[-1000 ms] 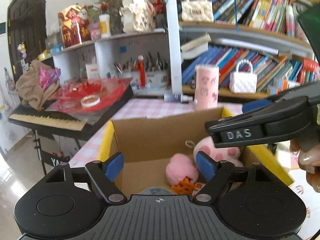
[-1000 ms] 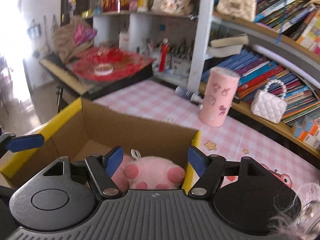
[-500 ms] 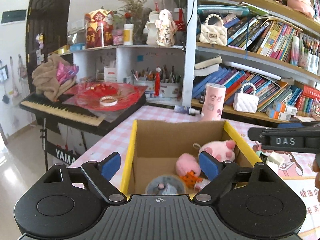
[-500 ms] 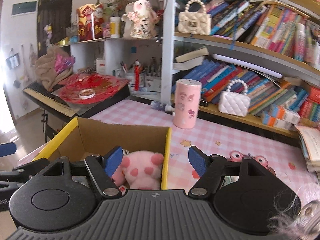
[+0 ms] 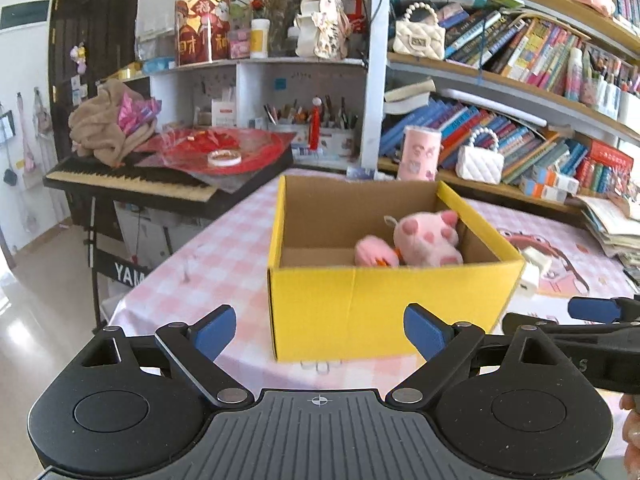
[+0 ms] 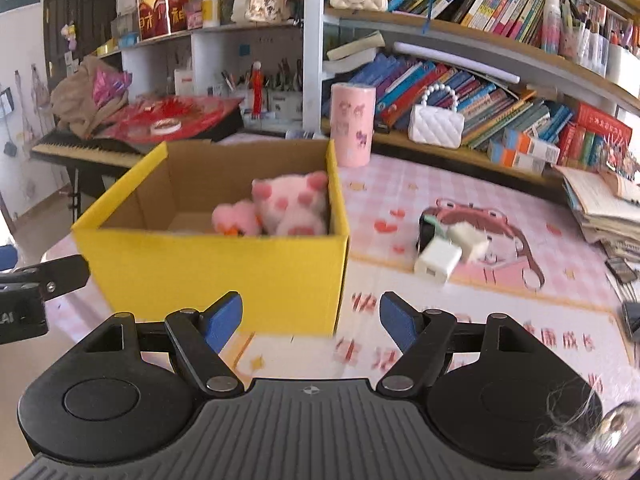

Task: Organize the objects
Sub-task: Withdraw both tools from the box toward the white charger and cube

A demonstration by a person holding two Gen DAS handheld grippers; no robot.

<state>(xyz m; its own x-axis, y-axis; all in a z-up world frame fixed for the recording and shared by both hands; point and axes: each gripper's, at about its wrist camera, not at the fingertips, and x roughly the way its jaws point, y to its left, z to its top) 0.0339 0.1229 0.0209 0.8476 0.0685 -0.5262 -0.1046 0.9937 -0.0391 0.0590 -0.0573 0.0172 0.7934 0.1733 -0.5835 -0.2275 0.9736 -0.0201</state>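
Hovering before yellow box (image 5: 384, 304) — both grippers empty, fingers (image 5: 212, 330) apart.

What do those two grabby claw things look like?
The left claw and the right claw match. Each has a black plastic body with a ribbed grey plate in the middle, a small crosshair mark at its front edge, and round black discs on both sides. Black hinged arms with silver rivets carry blue pads. Seen side-on, one claw shows white letters, too blurred to read.
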